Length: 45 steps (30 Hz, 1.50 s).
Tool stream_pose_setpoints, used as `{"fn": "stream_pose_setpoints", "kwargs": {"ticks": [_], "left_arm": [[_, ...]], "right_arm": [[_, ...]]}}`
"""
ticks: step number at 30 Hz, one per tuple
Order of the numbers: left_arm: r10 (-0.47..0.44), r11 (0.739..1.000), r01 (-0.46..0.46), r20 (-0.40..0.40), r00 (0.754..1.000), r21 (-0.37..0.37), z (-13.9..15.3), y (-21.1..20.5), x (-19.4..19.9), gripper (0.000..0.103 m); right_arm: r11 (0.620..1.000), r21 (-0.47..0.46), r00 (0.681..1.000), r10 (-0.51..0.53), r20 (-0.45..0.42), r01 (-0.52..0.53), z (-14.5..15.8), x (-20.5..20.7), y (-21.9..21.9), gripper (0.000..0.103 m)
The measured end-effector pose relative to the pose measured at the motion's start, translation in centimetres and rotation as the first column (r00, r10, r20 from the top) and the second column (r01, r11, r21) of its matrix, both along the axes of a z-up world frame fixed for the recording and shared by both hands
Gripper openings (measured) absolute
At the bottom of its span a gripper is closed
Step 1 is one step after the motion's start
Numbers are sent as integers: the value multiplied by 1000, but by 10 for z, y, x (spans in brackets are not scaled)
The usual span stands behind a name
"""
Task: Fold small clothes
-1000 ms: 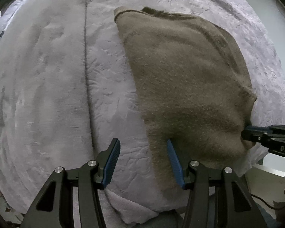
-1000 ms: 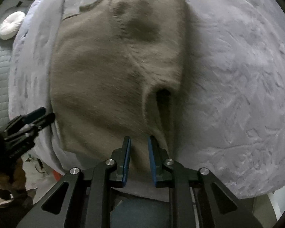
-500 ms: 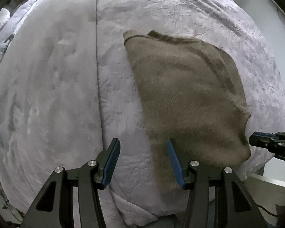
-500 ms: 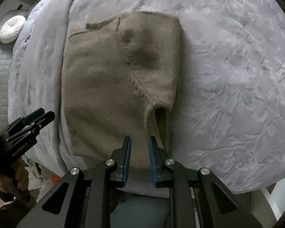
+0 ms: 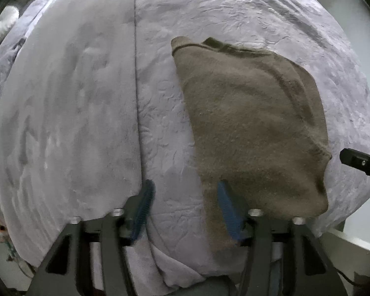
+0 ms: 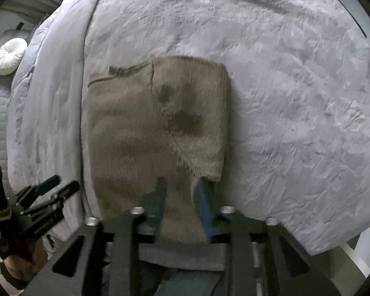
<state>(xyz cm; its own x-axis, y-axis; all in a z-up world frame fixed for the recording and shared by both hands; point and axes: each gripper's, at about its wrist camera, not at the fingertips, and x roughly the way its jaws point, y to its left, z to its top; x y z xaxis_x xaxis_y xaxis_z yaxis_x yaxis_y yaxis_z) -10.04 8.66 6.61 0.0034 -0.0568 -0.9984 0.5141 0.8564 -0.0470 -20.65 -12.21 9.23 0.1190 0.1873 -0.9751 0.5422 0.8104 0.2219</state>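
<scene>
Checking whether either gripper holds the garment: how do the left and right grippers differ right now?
The left gripper is open wide over the edge of the brown knitted garment; the right gripper is open less, above the garment's folded-over flap. The left is mostly over the lavender crinkled bedspread, the right over knit. Both have blue pads and hold nothing.

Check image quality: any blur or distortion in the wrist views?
Left wrist: left gripper fingers smeared by motion blur, fisheye bulges the grey blanket. Right wrist: right gripper blurred too, brown garment soft, corners vignetted black.
</scene>
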Motion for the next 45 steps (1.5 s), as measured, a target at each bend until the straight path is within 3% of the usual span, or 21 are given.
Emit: {"fn": "stream_pose_setpoints", "kwargs": {"ticks": [1,5,11,13,15,21,45], "left_arm": [[18,1000,-18,17,1000,-4,3,2,1,91],[27,1000,-27,62,998,-8,15,1,2,92],[73,996,-68,96,993,-53,32,3,11,92],[86,994,-79,86,993,-81,35,3,15,92],[82,995,-77,91,992,-62,36,0,16,92],[72,997,-67,135,988,-36,42,-7,15,92],[63,998,-63,134,989,-6,46,-17,16,92]], "right_arm": [[1000,-9,1000,3,5,-3,2,2,0,46],[999,-33,1000,19,14,-18,10,10,1,49],[996,-83,999,24,34,-21,20,20,3,85],[994,-109,999,28,36,-24,24,24,5,87],[989,-141,999,35,30,-31,26,27,7,103],[979,-204,999,34,39,-25,32,33,7,103],[977,-212,1000,18,15,-14,37,38,4,103]]}}
